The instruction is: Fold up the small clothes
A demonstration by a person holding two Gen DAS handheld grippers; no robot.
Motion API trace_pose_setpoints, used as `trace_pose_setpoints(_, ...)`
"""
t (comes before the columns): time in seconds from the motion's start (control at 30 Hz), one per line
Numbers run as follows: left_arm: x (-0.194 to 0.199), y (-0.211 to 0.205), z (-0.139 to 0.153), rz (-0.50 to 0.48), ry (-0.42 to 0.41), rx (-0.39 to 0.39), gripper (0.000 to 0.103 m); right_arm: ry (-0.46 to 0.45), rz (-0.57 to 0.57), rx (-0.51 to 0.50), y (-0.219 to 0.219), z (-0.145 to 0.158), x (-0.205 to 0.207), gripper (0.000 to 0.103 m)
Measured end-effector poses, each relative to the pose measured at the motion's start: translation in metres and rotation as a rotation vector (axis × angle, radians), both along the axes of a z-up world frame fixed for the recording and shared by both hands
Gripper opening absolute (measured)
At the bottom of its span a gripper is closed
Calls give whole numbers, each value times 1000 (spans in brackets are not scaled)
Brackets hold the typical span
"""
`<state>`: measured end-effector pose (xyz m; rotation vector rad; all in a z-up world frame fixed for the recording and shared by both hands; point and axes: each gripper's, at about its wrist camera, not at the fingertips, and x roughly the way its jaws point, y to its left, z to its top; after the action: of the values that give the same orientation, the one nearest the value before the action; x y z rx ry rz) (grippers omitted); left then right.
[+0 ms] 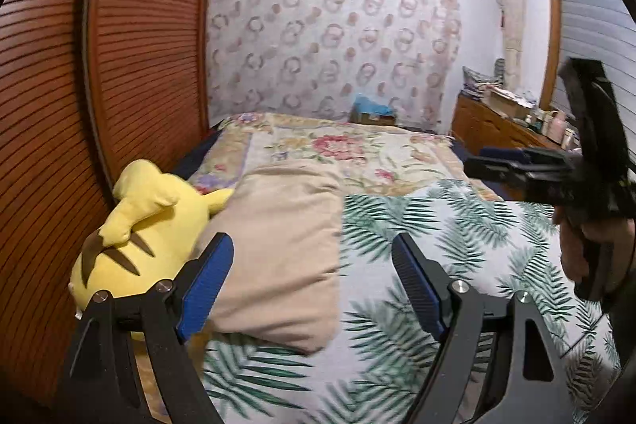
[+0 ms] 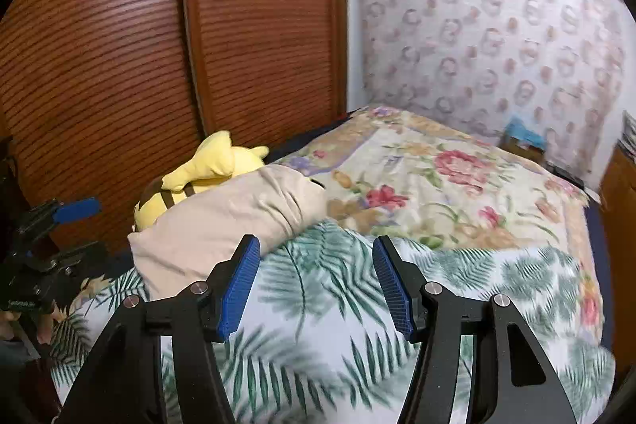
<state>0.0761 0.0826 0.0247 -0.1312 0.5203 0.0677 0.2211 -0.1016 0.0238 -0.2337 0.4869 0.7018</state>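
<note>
Both grippers are hovering above the bed with jaws spread wide and nothing between them. The left gripper [image 1: 314, 281] is pointing at the beige folded cloth [image 1: 278, 257], which is lying near the bed's left edge beside the yellow plush toy [image 1: 139, 225], its long axis running up the bed. The right gripper [image 2: 316, 281] is facing the palm-leaf cover [image 2: 318, 324], farther from the cloth.
</note>
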Motion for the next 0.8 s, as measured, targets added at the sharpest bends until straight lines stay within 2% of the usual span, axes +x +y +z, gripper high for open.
trace_pose_setpoints(0.3, -11, -66, 23, -109, -61, 20, 82, -47, -150, 65, -45, -3, -74, 81)
trace_pose_setpoints(0.6, -26, -113, 47, -164, -105, 46, 82, -152, -330, 145, -73, 4, -161, 82)
trace_pose_setpoints(0.8, -31, -126, 50, -178, -96, 49, 82, -163, -397, 177, -75, -6, -187, 82)
